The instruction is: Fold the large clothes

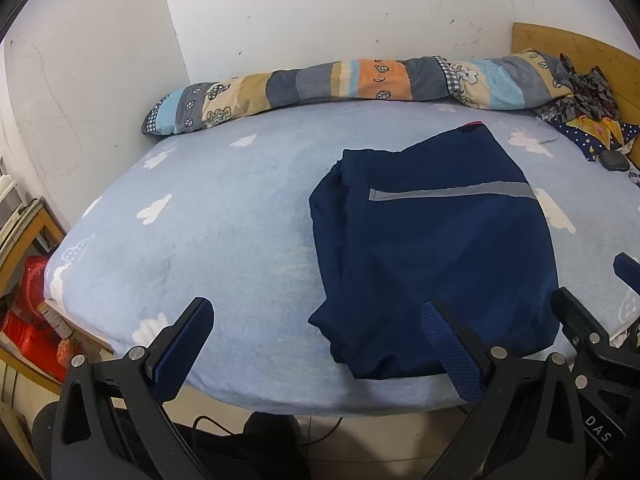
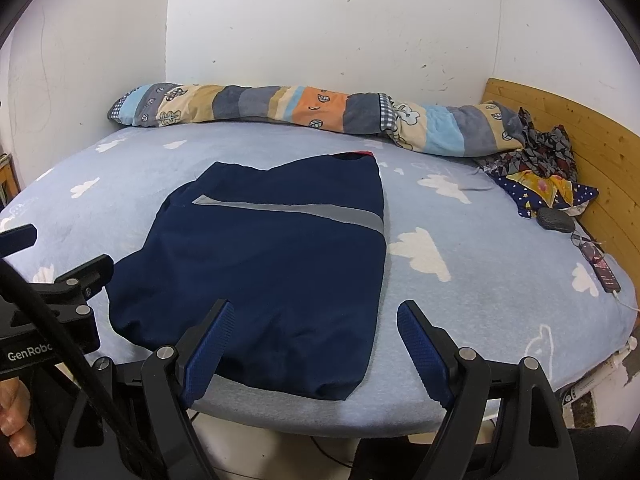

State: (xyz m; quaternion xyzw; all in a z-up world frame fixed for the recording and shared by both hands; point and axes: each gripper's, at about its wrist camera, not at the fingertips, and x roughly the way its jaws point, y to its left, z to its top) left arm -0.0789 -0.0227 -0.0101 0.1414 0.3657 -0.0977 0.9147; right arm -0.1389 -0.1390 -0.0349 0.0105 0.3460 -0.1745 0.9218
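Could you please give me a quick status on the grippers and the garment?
Left gripper open, empty. Right gripper open, empty. Navy garment folded flat on bed. Nothing in the way.

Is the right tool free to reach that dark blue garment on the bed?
Probably yes. The right tool hangs open at the near edge of the bed, with the blue garment lying flat just ahead and nothing in between.

- A home bedroom.
- Bed (image 2: 480, 280) under a blue cloud-print sheet.
- Rolled patchwork quilt (image 2: 280, 108) along scuffed white wall (image 2: 320, 20).
- Wooden headboard (image 2: 580, 140); crumpled clothes (image 2: 540, 160) beside it.
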